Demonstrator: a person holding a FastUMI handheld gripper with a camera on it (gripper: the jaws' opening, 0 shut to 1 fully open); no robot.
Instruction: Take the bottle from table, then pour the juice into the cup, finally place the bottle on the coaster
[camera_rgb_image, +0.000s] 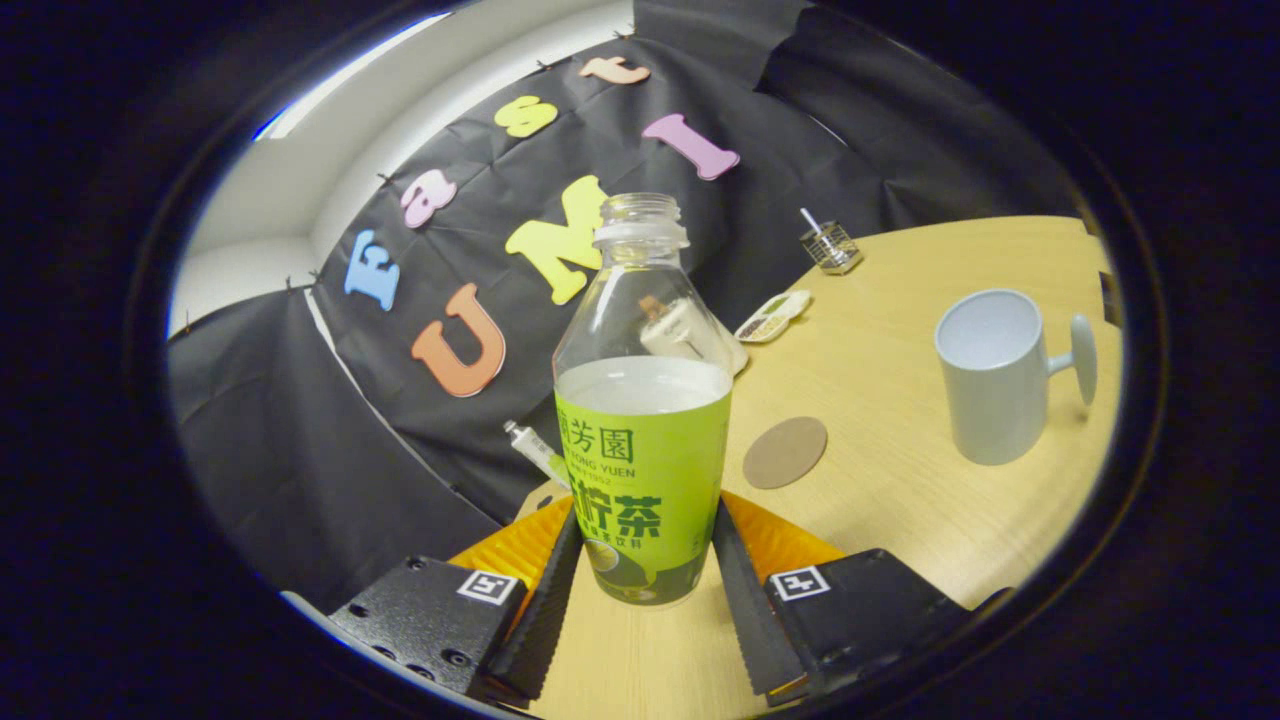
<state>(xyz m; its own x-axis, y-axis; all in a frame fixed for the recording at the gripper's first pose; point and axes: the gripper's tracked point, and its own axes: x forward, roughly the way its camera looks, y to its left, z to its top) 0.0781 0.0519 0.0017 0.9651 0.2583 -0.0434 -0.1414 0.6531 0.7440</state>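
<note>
Fingers (550, 575) are clamping the uncapped juice bottle (642, 440) low on its label, where the thin plastic is likely flexing.

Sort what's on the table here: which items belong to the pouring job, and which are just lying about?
Job: uncapped clear plastic bottle with green label, gripped between the fingers of the hand-held gripper; pale grey cup; round brown coaster.

Lying about: wire-mesh holder; flat white packet; small white tube.
</note>
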